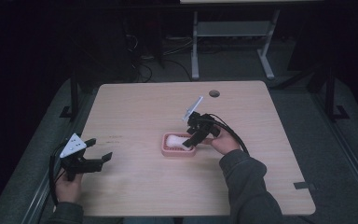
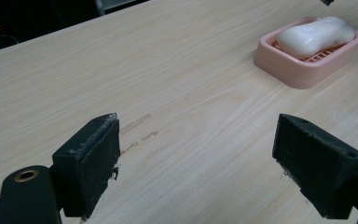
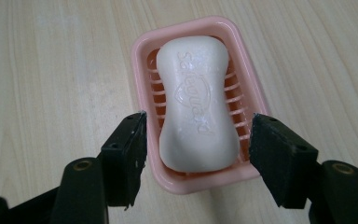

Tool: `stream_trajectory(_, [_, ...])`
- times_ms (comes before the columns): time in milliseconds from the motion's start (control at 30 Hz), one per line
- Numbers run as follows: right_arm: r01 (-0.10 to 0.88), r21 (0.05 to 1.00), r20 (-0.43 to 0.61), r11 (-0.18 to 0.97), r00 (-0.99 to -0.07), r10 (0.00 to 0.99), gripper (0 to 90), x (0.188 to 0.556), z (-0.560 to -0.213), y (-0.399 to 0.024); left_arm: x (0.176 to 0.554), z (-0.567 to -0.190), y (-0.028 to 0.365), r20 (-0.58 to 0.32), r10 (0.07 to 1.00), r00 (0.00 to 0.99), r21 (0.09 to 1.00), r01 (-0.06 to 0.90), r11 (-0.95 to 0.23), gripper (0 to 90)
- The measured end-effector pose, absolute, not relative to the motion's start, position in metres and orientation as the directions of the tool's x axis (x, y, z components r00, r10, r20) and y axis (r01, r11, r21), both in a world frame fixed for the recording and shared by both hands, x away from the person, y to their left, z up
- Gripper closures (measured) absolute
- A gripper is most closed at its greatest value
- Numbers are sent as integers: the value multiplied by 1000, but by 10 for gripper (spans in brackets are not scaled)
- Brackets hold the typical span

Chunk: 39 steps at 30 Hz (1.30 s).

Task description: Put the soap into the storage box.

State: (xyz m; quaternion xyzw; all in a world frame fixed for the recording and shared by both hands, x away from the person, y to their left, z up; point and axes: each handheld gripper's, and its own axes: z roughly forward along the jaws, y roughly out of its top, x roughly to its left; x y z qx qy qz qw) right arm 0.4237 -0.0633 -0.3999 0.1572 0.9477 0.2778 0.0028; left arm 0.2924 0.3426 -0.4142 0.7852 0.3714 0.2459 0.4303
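A white bar of soap (image 3: 196, 102) lies in a pink slatted soap dish (image 3: 142, 56) near the middle of the wooden table. My right gripper (image 3: 199, 128) hangs just above the dish's near end, its jaws open on either side of the soap, and the pads do not touch it. In the high view the right gripper (image 1: 193, 137) comes at the dish (image 1: 168, 150) from the right. My left gripper (image 1: 100, 149) stands open over bare wood at the front left, nothing between its jaws. From the left gripper (image 2: 198, 140) the soap (image 2: 314, 35) and dish (image 2: 289, 70) lie far off.
The table (image 1: 135, 102) has a round cable hole (image 1: 214, 93) at the back and a dark tape patch (image 1: 304, 185) near the front right corner. Faint scuff marks (image 2: 137, 126) lie ahead of the left gripper. Behind the table stands a white desk frame (image 1: 195, 46) on dark floor.
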Motion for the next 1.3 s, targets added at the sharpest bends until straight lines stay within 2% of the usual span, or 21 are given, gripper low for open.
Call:
stream_trajectory(667, [330,548,68,769,-933,352,344,405,-394,-102,292,-415,341,63,794,604,857,375,-353,145])
stream_trajectory(1300, [390,552,92,737,-907,411,318,380,-403,-140,292,-415,341,69,791,608,856,371,-360,145])
